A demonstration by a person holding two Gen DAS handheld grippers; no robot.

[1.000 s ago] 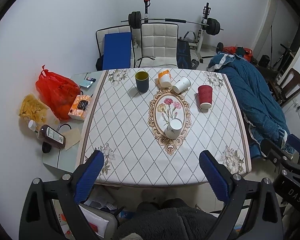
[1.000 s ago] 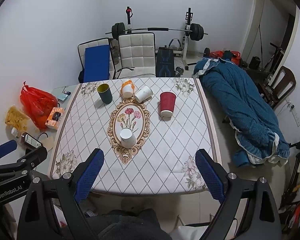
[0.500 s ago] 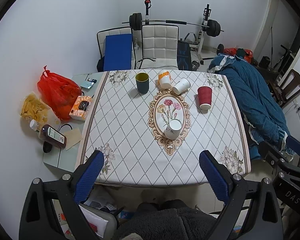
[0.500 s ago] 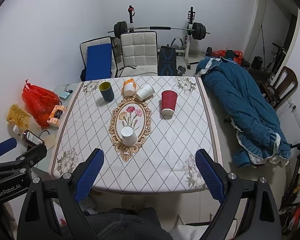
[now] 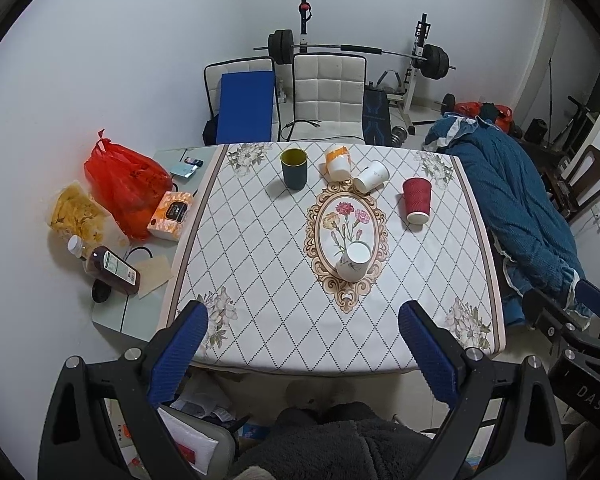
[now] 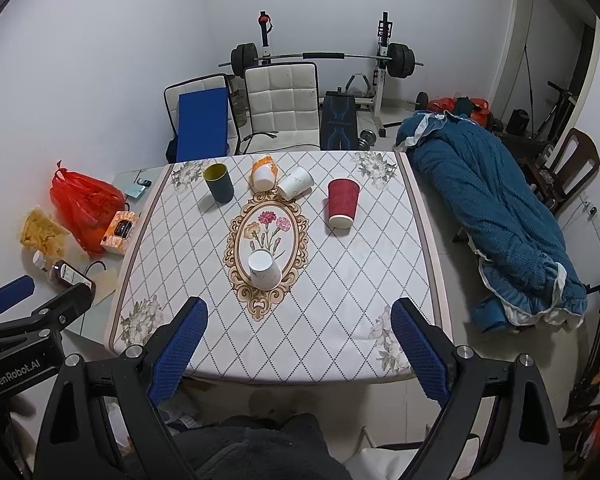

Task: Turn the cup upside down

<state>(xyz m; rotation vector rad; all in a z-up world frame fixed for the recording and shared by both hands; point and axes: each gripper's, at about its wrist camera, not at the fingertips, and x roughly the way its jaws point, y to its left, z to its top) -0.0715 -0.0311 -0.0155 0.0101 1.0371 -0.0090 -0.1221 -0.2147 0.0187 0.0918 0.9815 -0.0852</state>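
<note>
Left wrist view: my left tongs (image 5: 302, 320) hung released and empty, off the near edge of the table (image 5: 260, 280).
Right wrist view: my right tongs (image 6: 298, 312) were spread wide too, gripping nothing, just as far back.
Landmark: the oval flower medallion (image 5: 346, 216) in the middle of the cloth.
White cup (image 5: 353, 266): stood on the medallion's near end, narrow base up as far as I could judge, so it already sat upside down.
Green cup (image 5: 294, 168): beyond the medallion, toward its far left, upright with its mouth open.
Orange-banded cup (image 5: 337, 164) and second white cup (image 5: 372, 176): at the medallion's far end, both tipped over, touching or nearly so.
Red cup (image 5: 417, 200): right of the medallion; I could not tell which end was up.
Step in hand: the scene fitted either a flip just finished on the near white cup, or an approach toward another cup.
Next move: I could not settle it; any reach would need tongs kept wide and brought across the near edge.
</note>
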